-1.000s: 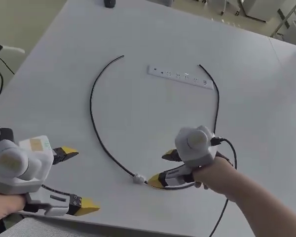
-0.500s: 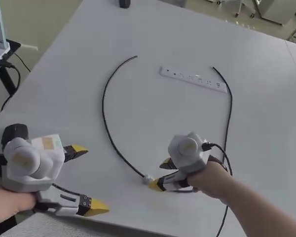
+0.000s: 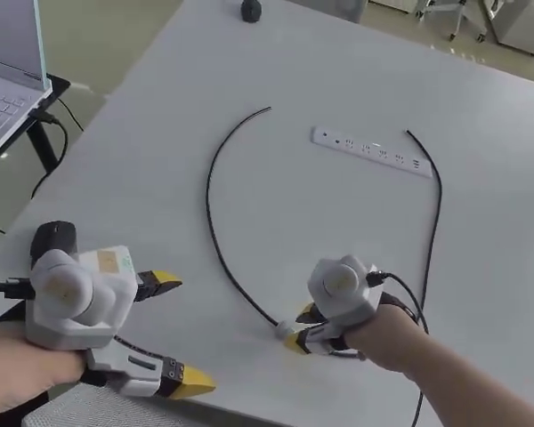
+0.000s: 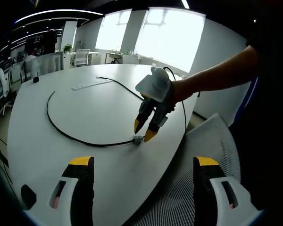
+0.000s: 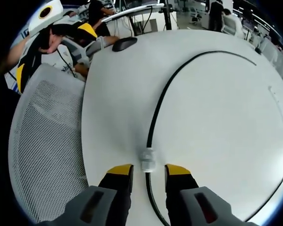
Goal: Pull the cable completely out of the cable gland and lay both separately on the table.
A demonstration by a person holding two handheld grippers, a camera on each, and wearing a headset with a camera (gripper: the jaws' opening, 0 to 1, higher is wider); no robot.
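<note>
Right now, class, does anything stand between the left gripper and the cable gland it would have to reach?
Nothing visible does: bare table lies between the open left gripper and the cable gland. The right gripper sits on the gland's far side, its jaws straddling the cable there.

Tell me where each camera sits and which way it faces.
Head view: headset, looking down at the table; left gripper, right gripper show.
Left gripper view: on that gripper, facing the right gripper; own jaws wide.
Right gripper view: on that gripper, looking along the black cable between its jaws.
All share the cable gland.
</note>
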